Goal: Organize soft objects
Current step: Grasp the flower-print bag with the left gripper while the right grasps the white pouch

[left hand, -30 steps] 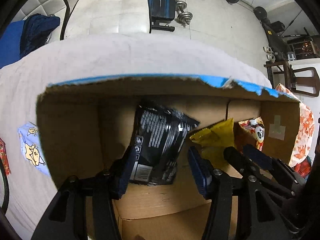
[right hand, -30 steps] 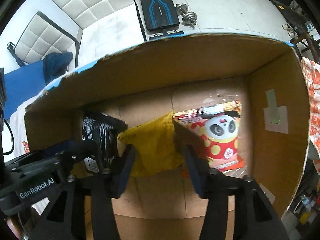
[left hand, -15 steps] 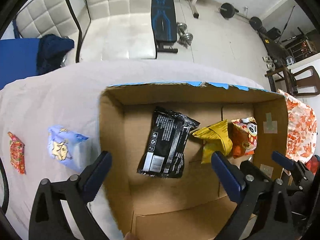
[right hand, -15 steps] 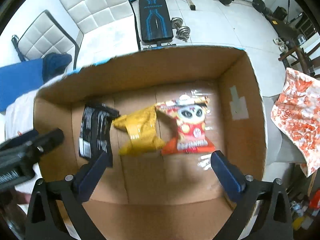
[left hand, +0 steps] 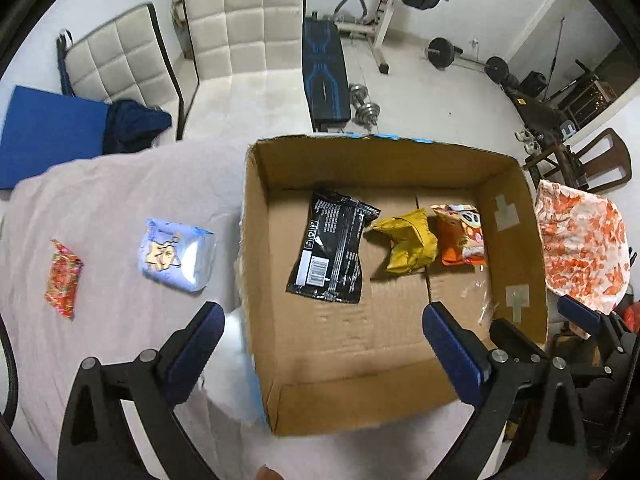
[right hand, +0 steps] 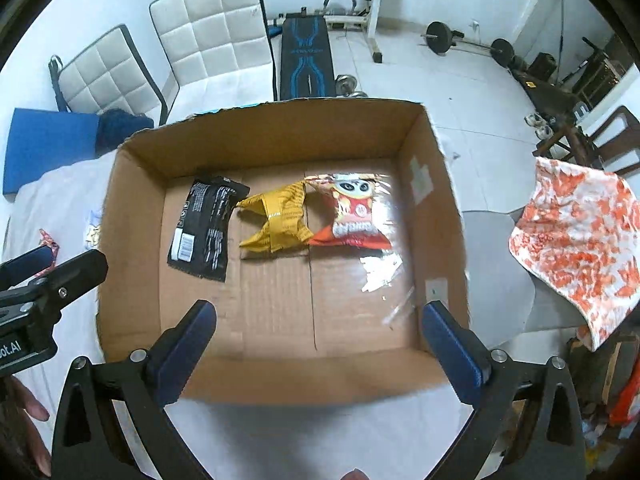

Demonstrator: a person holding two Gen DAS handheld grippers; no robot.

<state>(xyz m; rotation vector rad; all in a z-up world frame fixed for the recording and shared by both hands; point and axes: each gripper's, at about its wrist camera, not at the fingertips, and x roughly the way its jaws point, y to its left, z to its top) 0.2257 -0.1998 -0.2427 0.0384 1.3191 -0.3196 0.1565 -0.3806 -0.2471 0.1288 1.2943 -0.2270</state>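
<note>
An open cardboard box [left hand: 256,240] [right hand: 132,216] stands on a pale cloth-covered table. Inside lie a black packet [left hand: 332,256] [right hand: 206,228], a yellow packet [left hand: 408,244] [right hand: 278,220] and a red panda packet [left hand: 462,238] [right hand: 356,212]. On the cloth left of the box lie a light blue packet [left hand: 174,256] and a small red packet [left hand: 62,276]. My left gripper [left hand: 324,352] is open and empty above the box's near left corner. My right gripper [right hand: 320,348] is open and empty above the box's near wall.
An orange-and-white cloth [left hand: 580,248] [right hand: 576,240] hangs over something right of the box. White padded chairs [left hand: 224,40], a blue mat [left hand: 44,132] and a weight bench with dumbbells [left hand: 324,76] stand beyond the table. Clear wrapper scraps [right hand: 380,272] lie in the box.
Both grippers opened wide, let go of the black and yellow packets in the box, and pulled up and back. The whole box and the table packets have come into view.
</note>
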